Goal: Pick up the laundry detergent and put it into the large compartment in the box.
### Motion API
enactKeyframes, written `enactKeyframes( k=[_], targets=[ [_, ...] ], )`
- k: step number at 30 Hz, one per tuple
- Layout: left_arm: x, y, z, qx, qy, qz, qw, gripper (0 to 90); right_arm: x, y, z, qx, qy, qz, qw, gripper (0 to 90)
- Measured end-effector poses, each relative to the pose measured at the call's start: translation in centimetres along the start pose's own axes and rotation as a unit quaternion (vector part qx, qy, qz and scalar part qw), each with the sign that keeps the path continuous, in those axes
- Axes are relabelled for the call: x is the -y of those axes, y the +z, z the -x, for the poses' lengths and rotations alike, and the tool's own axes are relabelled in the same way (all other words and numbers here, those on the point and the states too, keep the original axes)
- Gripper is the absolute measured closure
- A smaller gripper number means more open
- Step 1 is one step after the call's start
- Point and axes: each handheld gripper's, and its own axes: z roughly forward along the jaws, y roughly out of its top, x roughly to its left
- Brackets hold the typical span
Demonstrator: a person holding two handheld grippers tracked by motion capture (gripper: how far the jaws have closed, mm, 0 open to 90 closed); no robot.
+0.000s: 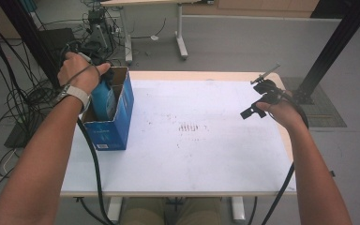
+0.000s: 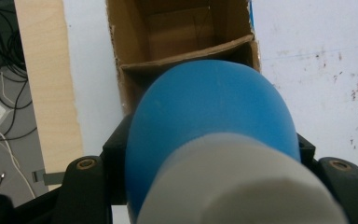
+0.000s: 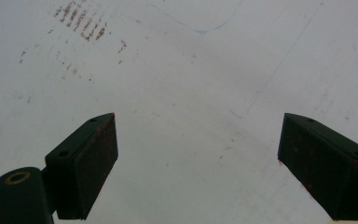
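A blue bottle (image 1: pixel 103 101) with a pale grey cap stands upright, its lower part inside the open blue carton (image 1: pixel 122 117) at the table's left. My left gripper (image 1: pixel 101 79) is shut on the bottle near its top, under the person's hand. In the left gripper view the bottle (image 2: pixel 209 112) sits between the black jaws of my left gripper (image 2: pixel 209 158), and the carton's cardboard dividers (image 2: pixel 186 51) lie beyond it. My right gripper (image 1: pixel 255 98) hovers over the table's right side. Its jaws stand wide open with nothing between them, as the right gripper (image 3: pixel 198 158) shows over the bare white top.
The white tabletop (image 1: pixel 192 159) has brown scuff marks (image 1: pixel 190 127) near its middle. Cables (image 1: pixel 9 98) lie on the floor at the left. A black frame post (image 1: pixel 328 51) rises at the right, and another table's legs (image 1: pixel 180 33) stand behind.
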Motion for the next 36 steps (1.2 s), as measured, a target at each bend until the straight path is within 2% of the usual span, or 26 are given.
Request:
enactKeyframes(
  k=[7,13,21,36],
  targets=[
    [0.3,1.6,0.0,0.001,-0.001,0.003,1.0000,39.3,0.2,0.0,0.1,0.001,0.006,-0.003,1.0000,12.1],
    [0.2,2.4,-0.1,0.003,0.001,-0.004,1.0000,39.3,0.3,0.2,0.2,0.000,0.006,-0.004,1.0000,12.1],
    [0.3,3.1,0.1,-0.002,0.002,-0.005,1.0000,39.3,0.3,0.3,0.3,0.000,0.008,-0.005,1.0000,12.1],
    [0.4,3.9,-0.3,0.002,0.000,-0.008,1.0000,39.3,0.3,0.5,0.3,-0.001,0.008,-0.007,0.9999,12.1]
  ],
)
